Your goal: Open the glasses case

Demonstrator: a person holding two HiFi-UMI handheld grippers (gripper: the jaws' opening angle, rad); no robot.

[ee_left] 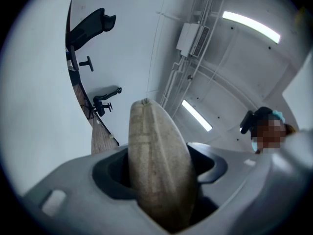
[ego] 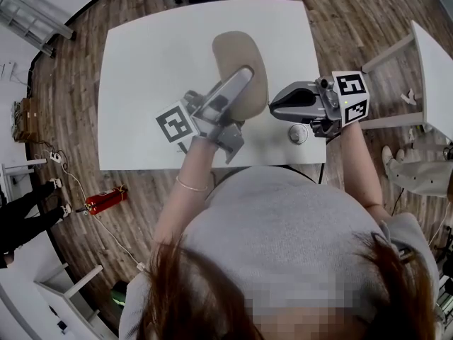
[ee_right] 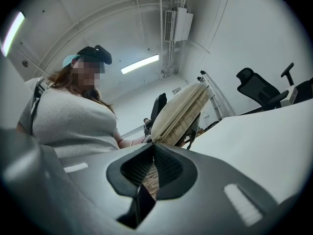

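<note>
A beige fabric glasses case [ego: 241, 55] is held up over the white table [ego: 141, 83], narrow edge toward me. My left gripper [ego: 239, 94] grips its near end, and the left gripper view shows the case [ee_left: 156, 160] wedged between the two jaws, which stand wide around it. My right gripper [ego: 272, 108] comes in from the right at the case's lower right edge. In the right gripper view the case [ee_right: 183, 109] rises from the jaw tips with its zip seam running along it. The right gripper [ee_right: 153, 145] is shut where the seam ends, on what looks like the zipper pull.
A small round white object [ego: 298, 134] lies on the table near its front right corner. A second white table [ego: 435, 62] stands to the right. A red fire extinguisher [ego: 106, 199] lies on the wooden floor at the left. Office chairs [ee_right: 259, 87] stand behind the table.
</note>
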